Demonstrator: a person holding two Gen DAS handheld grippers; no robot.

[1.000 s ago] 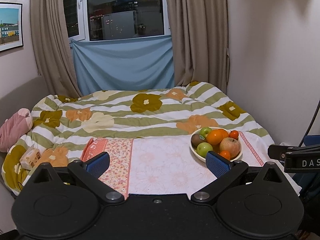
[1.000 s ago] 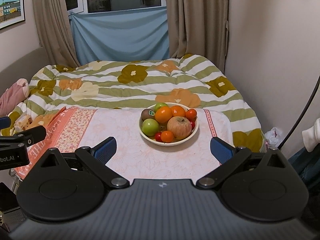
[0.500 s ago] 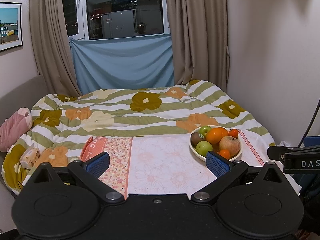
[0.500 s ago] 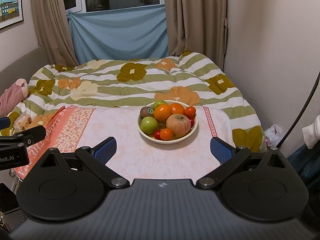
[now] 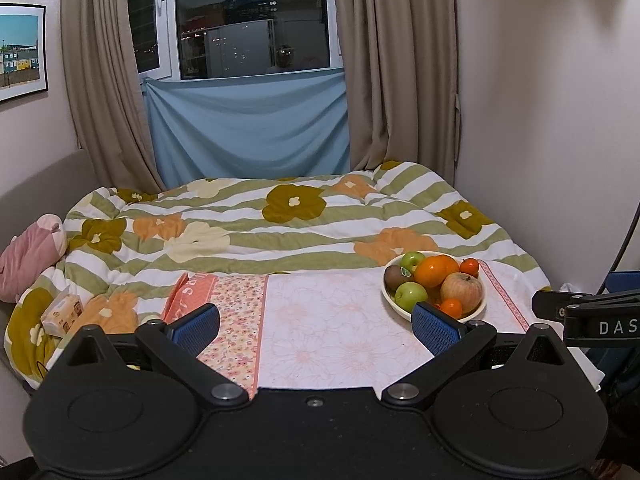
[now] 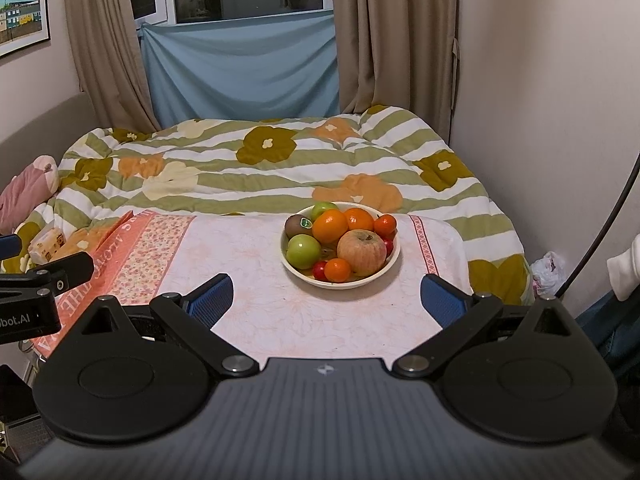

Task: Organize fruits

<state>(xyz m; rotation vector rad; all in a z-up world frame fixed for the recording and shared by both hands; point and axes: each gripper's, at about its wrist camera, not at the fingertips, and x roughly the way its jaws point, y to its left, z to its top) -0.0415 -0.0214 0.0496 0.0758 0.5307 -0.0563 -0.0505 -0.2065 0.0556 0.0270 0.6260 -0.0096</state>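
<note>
Your right gripper [image 6: 326, 298] has both fingers spread wide with nothing between them; your left gripper [image 5: 316, 322] is likewise released and empty. The bowl [image 6: 386, 266] sits on the pink floral cloth [image 6: 256, 256], straight ahead of the right fingers and centred in their gap. From the left gripper the bowl [image 5: 476, 310] lies off toward its right finger, whose pad [image 5: 436, 326] overlaps the near rim in that view.

Handle the fruit in this order, largest first:

1. Red-yellow apple [image 6: 362, 252], front right of the pile. Judged heavy, rigid and smooth. Close across its widest girth, not on the stem dimple.
2. Large orange [image 6: 330, 226], centre. Firm, with a dimpled skin that should give better friction. Grip at the equator.
3. Green apple [image 6: 304, 251], front left. Hard and waxy, so it may slip. Seat it deep between the pads.
4. Kiwi [image 6: 298, 225], rear left, bearing a sticker. Softer, so apply light pressure along its short axis.
5. Small orange fruit [image 6: 337, 270] and small red fruit [image 6: 319, 270], at the near rim. Light, round and prone to rolling. Close slowly and centre them between the pads.

Lifting any fruit low in the pile may shift its neighbours.
</note>
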